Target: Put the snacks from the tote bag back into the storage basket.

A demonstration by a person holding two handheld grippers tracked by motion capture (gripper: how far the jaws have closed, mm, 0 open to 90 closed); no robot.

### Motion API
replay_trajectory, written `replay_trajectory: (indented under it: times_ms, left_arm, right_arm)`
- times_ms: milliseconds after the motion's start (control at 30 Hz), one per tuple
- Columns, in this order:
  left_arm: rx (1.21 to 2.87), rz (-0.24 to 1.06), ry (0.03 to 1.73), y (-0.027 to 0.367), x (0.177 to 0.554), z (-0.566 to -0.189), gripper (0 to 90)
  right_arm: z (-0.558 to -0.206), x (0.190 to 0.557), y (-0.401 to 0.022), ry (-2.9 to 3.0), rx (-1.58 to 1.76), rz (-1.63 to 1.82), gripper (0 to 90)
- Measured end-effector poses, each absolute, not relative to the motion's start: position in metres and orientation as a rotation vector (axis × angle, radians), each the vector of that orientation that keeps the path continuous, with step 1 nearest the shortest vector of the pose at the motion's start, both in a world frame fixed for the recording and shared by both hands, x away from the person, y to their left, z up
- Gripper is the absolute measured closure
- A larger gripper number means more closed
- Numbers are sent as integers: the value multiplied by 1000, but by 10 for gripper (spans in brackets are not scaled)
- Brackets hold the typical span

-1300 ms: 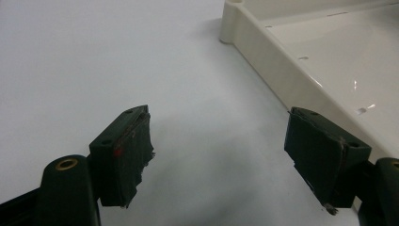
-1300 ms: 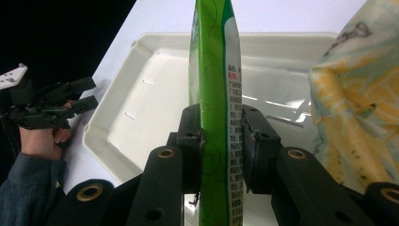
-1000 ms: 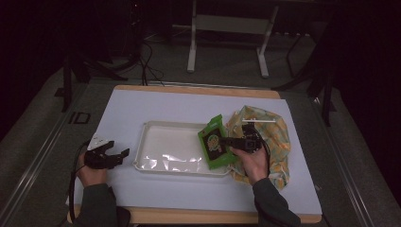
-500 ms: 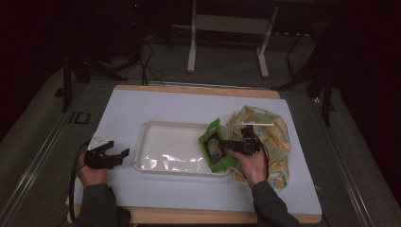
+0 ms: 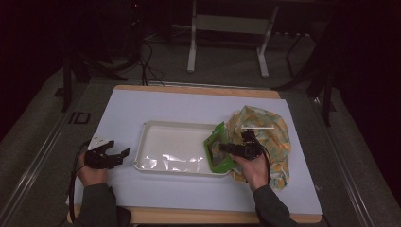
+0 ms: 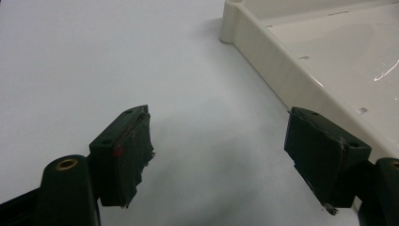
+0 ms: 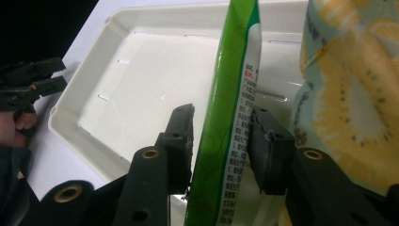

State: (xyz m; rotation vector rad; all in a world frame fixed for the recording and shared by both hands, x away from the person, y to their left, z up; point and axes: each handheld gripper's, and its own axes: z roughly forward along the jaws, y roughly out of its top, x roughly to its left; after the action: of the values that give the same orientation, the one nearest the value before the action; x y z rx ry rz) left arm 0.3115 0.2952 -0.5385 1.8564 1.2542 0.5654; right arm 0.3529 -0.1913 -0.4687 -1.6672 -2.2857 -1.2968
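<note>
A glossy, smooth cream plastic tray [image 7: 80, 101] was seen, and a shiny green printed film packet [image 7: 226, 117]; soft printed cloth [image 7: 348, 94] lay matt beside it, the table sheet [image 6: 94, 61] looked smooth and matt, and the black gripper pads [image 6: 124, 155] appeared dull and scuffed

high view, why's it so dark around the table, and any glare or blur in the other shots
High view: light falls on the white table alone, the floor dim; glare streaks the cream plastic tray. Right gripper view: green snack packet sharp, fruit-print cloth bag soft. Left gripper view: evenly lit, faint shadows under the claw.
</note>
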Motion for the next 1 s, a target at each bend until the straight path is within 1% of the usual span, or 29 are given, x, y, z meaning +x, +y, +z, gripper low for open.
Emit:
replay_trajectory:
  times_ms: [267,600,1000]
  left_arm:
    - [1856,566,1254,295,311,-538,240]
    - [1855,568,1254,295,311,-538,239]
    - [1855,567,1253,295,311,-538,240]
  right_arm:
    - [-471,345,-192,-2312,-1659,-1268,571]
    - [-475,339,-195,-2300,-1645,-1256,558]
    - [-474,337,-195,-2312,-1627,-1254,566]
